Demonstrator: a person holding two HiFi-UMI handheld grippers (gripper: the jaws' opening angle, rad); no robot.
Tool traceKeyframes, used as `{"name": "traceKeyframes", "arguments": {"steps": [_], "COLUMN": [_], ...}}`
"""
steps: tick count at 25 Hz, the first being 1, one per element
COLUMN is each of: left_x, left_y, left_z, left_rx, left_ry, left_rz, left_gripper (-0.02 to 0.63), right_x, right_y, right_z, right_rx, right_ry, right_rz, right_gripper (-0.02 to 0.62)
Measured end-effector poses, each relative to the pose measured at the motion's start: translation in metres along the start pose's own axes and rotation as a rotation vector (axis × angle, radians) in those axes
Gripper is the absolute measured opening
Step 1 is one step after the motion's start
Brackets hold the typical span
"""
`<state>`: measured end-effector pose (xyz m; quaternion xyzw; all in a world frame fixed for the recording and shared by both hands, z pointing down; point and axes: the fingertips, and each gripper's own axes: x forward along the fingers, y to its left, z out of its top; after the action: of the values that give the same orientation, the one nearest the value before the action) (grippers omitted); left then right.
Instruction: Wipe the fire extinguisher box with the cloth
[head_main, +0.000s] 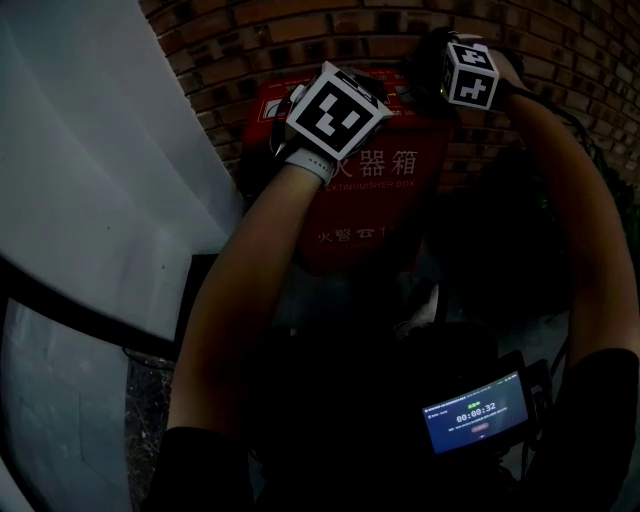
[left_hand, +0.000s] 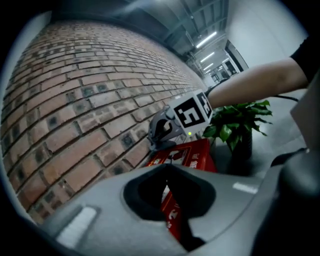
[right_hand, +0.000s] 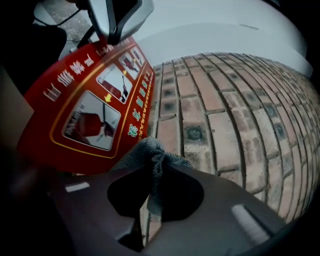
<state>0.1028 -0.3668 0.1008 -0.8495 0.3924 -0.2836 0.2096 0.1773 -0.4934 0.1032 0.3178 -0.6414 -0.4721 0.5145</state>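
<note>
Brick wall (head_main: 300, 35) backs the red fire extinguisher box (head_main: 370, 220) standing against it. At left, the left gripper (left_hand: 167, 169) has its jaws clamped on the box's panel edge. At right, the right gripper (right_hand: 154, 165) has its jaws pinched on a grey cloth (right_hand: 150, 150), just beside the pictured panel.

I see the red fire extinguisher box (head_main: 380, 205) at top centre of the head view, with white lettering on its front and gold-framed pictogram panels. The grey cloth (right_hand: 149, 152) is bunched low centre in the right gripper view, pinched between the right gripper (right_hand: 151, 172) fingers, just beside the box's edge.
</note>
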Motion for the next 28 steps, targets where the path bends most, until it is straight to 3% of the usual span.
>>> {"name": "traceKeyframes", "arguments": {"steps": [4,9,17,28], "left_x": [0.007,0.010,-0.001,-0.026], "left_y": [0.000,0.002,-0.018,-0.062], "left_z": [-0.005,-0.004,0.005,-0.003], "left_rx": [0.007,0.056,0.055,0.003], "left_ry": [0.001,-0.007,-0.017,-0.029], "left_rz": [-0.007,0.027,0.020,-0.005], "left_gripper": [0.003,0.003,0.003,0.003], "right_x": [0.029,0.030,-0.021,-0.094], "right_y": [0.011,0.023,0.050,0.086], "right_z": [0.001,0.015,0.037,0.059], "right_rx": [-0.069,-0.099,-0.105,-0.102], "right_ry": [0.020,-0.032,-0.109,-0.170], "right_rz": [0.023,0.066,0.201,0.233], "right_gripper": [0.031,0.029,0.029,0.028]}}
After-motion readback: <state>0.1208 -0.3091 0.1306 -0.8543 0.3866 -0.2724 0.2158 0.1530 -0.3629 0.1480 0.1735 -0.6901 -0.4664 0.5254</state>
